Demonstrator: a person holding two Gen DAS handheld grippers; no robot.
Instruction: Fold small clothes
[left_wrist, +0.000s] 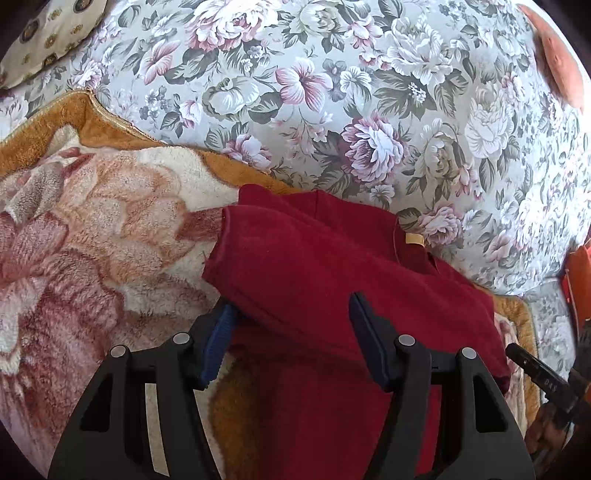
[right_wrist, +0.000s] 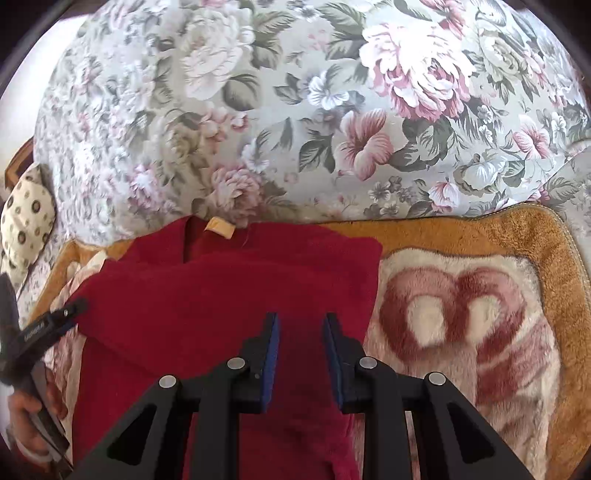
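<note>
A dark red fleece garment (left_wrist: 314, 258) with a yellow neck label (left_wrist: 413, 239) lies partly folded on a plush blanket (left_wrist: 92, 240). My left gripper (left_wrist: 291, 301) hovers open and wide over its left part. One blue pad sits beside the cloth's left edge and the other above the cloth, with nothing pinched. In the right wrist view the same garment (right_wrist: 221, 295) spreads under my right gripper (right_wrist: 301, 315). Its jaws stand a narrow gap apart over the garment's right part, and the cloth below looks flat and ungripped. The left gripper's finger (right_wrist: 55, 317) shows at that view's left edge.
The blanket (right_wrist: 461, 314), with a tan border, lies on a floral bedsheet (left_wrist: 332, 92). A patterned pillow (left_wrist: 44, 37) sits at the far left and an orange cushion (left_wrist: 557, 66) at the far right. A person's hand (right_wrist: 26, 406) holds the left gripper.
</note>
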